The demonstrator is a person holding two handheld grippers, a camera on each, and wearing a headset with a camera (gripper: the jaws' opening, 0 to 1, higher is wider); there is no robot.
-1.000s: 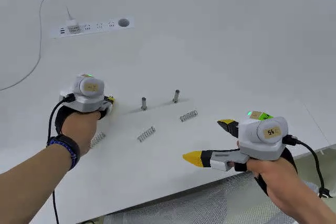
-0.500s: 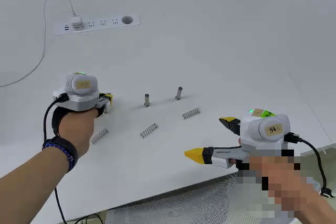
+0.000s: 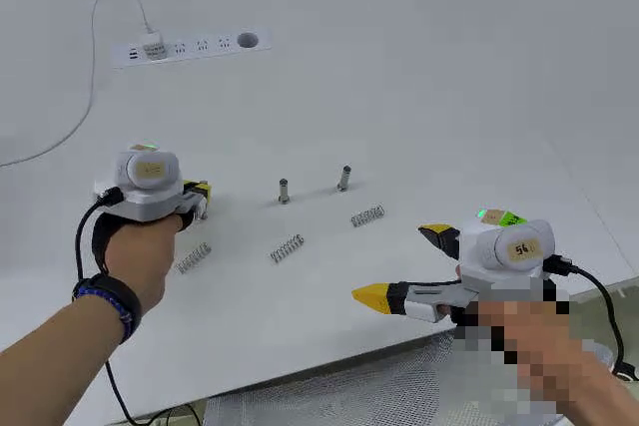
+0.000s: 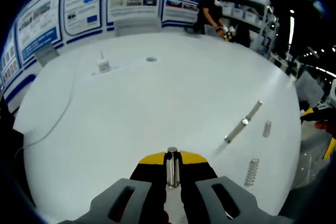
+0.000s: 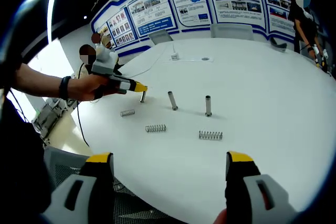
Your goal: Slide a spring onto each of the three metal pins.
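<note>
With the left gripper point(image 3: 197, 199) clamped on the end pin point(image 4: 171, 169), low centre of its view, I'd steady it while the wide-open, empty right gripper point(image 3: 404, 264) picks the nearest spring point(image 3: 367, 215), mid-frame.

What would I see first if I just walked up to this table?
The yellow-tipped left gripper pinches a metal pin upright on the white table, at the left. The right gripper hangs wide open over the table's near edge. Between them stand two more pins, with three springs lying loose nearby.
</note>
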